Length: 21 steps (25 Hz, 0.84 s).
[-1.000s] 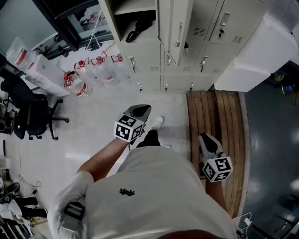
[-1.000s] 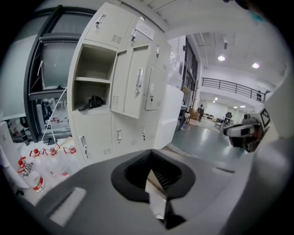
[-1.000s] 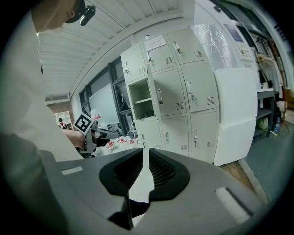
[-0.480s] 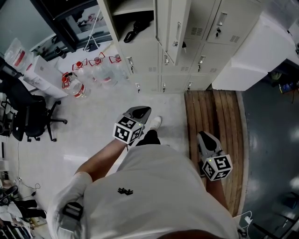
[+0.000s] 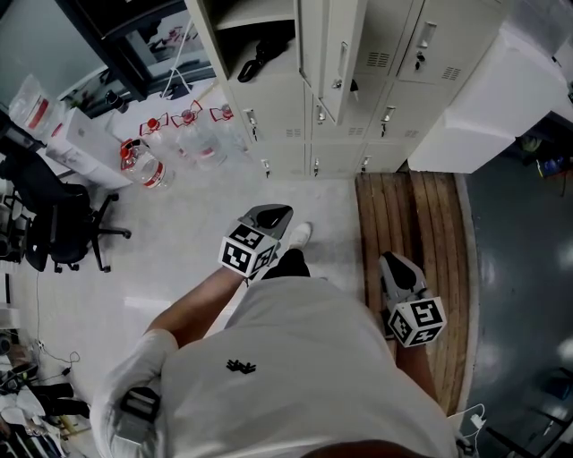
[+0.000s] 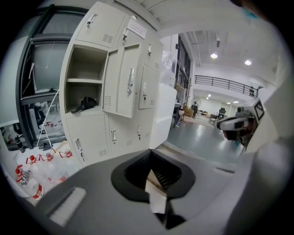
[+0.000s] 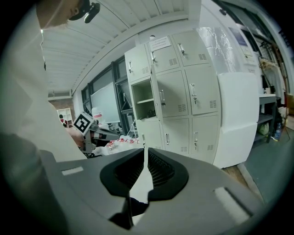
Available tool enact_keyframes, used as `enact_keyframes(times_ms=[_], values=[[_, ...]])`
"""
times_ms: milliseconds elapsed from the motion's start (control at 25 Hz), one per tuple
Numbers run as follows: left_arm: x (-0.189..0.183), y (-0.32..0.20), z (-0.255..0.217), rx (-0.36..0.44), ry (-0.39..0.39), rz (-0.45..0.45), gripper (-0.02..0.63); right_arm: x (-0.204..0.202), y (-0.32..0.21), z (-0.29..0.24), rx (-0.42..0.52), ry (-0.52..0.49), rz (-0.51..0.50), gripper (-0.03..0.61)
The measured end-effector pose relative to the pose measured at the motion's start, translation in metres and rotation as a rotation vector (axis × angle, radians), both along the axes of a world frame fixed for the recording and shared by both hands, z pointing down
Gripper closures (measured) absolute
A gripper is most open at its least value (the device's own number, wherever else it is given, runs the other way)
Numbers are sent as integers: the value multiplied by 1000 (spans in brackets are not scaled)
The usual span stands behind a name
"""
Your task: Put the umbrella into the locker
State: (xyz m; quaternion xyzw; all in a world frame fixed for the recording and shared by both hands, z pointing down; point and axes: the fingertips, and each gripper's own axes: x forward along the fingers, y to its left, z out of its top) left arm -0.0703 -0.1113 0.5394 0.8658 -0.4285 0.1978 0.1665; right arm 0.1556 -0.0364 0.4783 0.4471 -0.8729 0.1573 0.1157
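Observation:
A black folded umbrella (image 5: 262, 54) lies on the shelf of the open locker compartment (image 5: 240, 20), whose door (image 5: 333, 63) stands ajar. In the left gripper view the umbrella (image 6: 83, 104) rests on that same shelf, well ahead of the jaws. My left gripper (image 5: 273, 215) is held over the floor in front of the lockers, shut and empty (image 6: 150, 150). My right gripper (image 5: 395, 265) hangs over the wooden slats, its jaws also together with nothing in them (image 7: 145, 149). Both are far from the umbrella.
Water bottles with red caps (image 5: 143, 163) lie on the floor at the left beside a black office chair (image 5: 55, 219). A wooden slatted platform (image 5: 421, 224) runs along the right. A large white box (image 5: 488, 98) stands against the lockers at the right.

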Motion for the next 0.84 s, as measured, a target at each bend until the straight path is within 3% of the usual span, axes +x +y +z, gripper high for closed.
enact_keyframes(times_ms=[840], values=[[6, -47, 9, -6, -8, 11, 557, 14, -39, 9, -13, 27, 34, 553]])
